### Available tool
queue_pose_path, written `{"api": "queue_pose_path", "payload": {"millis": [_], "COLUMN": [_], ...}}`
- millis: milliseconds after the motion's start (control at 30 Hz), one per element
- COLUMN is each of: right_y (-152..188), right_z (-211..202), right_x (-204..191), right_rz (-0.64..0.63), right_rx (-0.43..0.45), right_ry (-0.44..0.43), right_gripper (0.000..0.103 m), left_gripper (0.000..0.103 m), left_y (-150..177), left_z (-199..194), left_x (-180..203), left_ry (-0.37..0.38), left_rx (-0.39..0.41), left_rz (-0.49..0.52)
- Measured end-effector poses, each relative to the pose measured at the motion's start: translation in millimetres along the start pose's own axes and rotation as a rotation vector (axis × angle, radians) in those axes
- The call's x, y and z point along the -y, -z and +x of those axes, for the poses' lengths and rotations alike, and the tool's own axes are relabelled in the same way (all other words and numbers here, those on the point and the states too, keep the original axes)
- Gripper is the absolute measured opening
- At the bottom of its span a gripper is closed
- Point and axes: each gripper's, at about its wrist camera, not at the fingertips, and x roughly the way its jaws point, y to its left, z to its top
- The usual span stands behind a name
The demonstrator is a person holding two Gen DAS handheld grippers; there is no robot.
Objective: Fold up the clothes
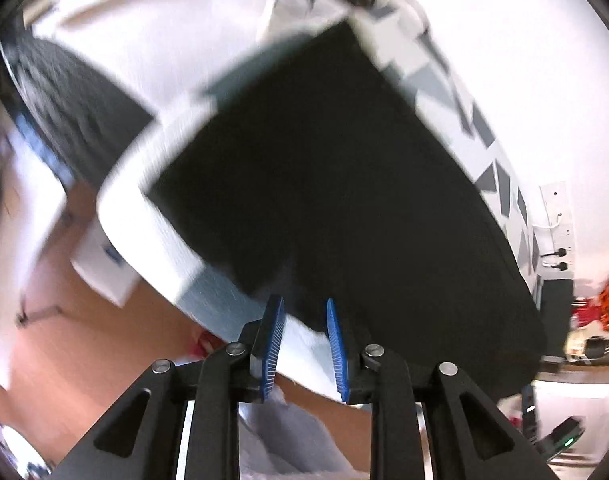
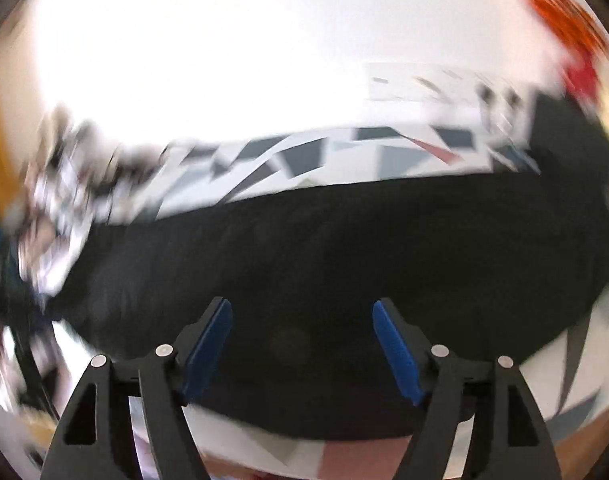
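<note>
While both views are blurry, the black garment point(image 1: 344, 184) lies flat on the patterned bed point(image 1: 500, 176). Left gripper point(image 1: 304, 312) narrowly open at its 6 o'clock edge, right gripper point(image 2: 302, 312) wide open, both holding nothing.

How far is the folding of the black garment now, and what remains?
Done: the black garment lies spread flat on the patterned bedcover, no fold visible. In hand: nothing; the left gripper and right gripper are open over its near edge. Left: grasping and all folding.
</note>
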Motion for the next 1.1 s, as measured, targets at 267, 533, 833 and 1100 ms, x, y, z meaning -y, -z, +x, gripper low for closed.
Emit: {"api": "queue_pose_path", "payload": {"millis": [267,533,833,1100], "right_y": [5,27,73,73], "right_z": [26,-32,-28,-2], "right_x": [37,106,94,79], "right_rz": [0.22,0.418,0.113,0.141], "right_rx": [-0.067,0.063,-0.075,-0.015], "right_ry": [0.094,0.388,0.522,0.486], "right_gripper": [0.096,0.103,0.103,0.103], "left_gripper": [0.048,0.05,0.081,0.082], "left_y": [-10,-6,-7,14], "left_z": [12,82,101,94], "left_x": [36,93,106,108], "left_ry": [-0.004,-0.196,-0.317,-0.331], "left_rx": [0.028,-0.005,0.031,0.02], "left_rz": [0.125,0.373,0.427,0.421]}}
